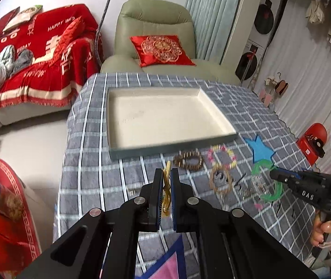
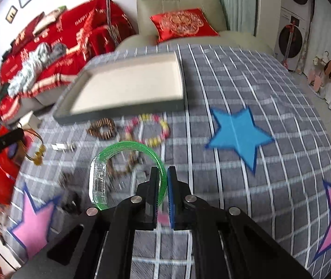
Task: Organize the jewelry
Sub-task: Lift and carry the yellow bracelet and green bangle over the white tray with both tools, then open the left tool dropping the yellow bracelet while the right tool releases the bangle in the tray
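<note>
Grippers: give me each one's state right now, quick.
Left gripper: closed on the gold jewelry piece.
Right gripper: closed on the green bangle.

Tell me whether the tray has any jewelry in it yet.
Empty. The tray shows only its bare cream floor in both views; the bracelets lie on the checked cloth in front of it.

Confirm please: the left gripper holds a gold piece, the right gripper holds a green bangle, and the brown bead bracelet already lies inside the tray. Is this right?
Not quite. The brown bead bracelet lies on the cloth in front of the tray, not inside it; the left wrist view shows this. The left gripper does hold the gold piece, and the right gripper the green bangle.
</note>
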The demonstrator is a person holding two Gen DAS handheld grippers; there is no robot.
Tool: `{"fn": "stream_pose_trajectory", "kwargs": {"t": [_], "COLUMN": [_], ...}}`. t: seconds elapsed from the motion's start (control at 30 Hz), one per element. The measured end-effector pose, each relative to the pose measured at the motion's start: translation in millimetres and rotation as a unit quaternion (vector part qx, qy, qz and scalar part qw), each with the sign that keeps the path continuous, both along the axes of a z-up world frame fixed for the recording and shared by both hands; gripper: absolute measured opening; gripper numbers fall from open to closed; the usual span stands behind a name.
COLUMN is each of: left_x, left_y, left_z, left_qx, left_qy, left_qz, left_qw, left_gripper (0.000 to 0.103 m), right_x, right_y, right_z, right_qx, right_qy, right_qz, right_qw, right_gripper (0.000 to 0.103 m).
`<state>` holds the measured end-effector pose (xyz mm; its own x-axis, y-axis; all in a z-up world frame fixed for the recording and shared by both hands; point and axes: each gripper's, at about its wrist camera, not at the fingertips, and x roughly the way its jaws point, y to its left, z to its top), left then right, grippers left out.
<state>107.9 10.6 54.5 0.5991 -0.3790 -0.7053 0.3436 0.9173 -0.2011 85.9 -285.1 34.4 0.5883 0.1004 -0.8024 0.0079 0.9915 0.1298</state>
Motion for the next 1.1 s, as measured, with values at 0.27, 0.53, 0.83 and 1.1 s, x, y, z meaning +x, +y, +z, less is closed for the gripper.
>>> {"fn": "stream_pose_trajectory", "kwargs": {"t": [0.27,0.53,0.83,1.1], "left_x": [58.8,128.6,195.5,218.9], "left_y": [-13.3,-43.4,-62.3,-61.9], "left_z": [41.8,45.8,-24.2,-72.6], "left_qx": [-0.005,-0.006,0.020,0.065], "left_qy": [-0.024,-0.026,0.020,0.057], "left_qz": [-0.003,-0.012,0.005,0.026], "left_qw": [0.9997,0.9996,0.9996,0.9959], "left_gripper": [0.022,0.022,0.022,0.022], "right_x": [68.0,148.9,214.0,243.8], "right_y": [-4.2,-7.6,-2.6,3.2], "right_z": [40.4,31.9,-12.4,-54.6], "right_qx": [0.021,0.033,0.015,-0.001], "right_qy": [-0.022,0.001,0.031,0.062], "right_qz": [0.015,0.006,-0.003,-0.010], "right_qw": [0.999,0.999,0.999,0.998], "right_gripper": [0.008,0.008,0.008,0.008]}}
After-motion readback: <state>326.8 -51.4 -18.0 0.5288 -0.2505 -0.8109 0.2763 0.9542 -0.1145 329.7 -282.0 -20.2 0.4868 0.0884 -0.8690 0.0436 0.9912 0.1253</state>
